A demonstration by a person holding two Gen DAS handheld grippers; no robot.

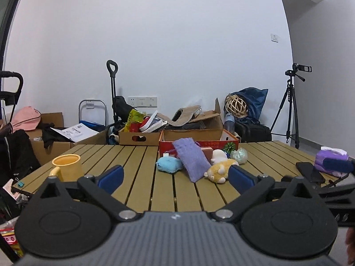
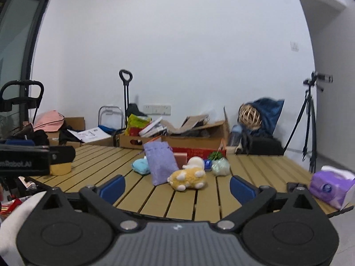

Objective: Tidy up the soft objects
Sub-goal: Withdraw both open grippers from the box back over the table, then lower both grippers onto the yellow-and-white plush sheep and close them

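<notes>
A heap of soft things lies mid-table on the slatted wooden table: a purple cloth pouch, a light blue plush, a yellow plush dog, a white plush and a pale green pouf. Behind them stands a red cardboard box. My left gripper is open and empty, short of the heap. My right gripper is open and empty too, near the dog.
A yellow mug stands at the table's left. A purple tissue pack and a black phone lie at the right. Cardboard boxes, bags and a tripod stand beyond the far edge.
</notes>
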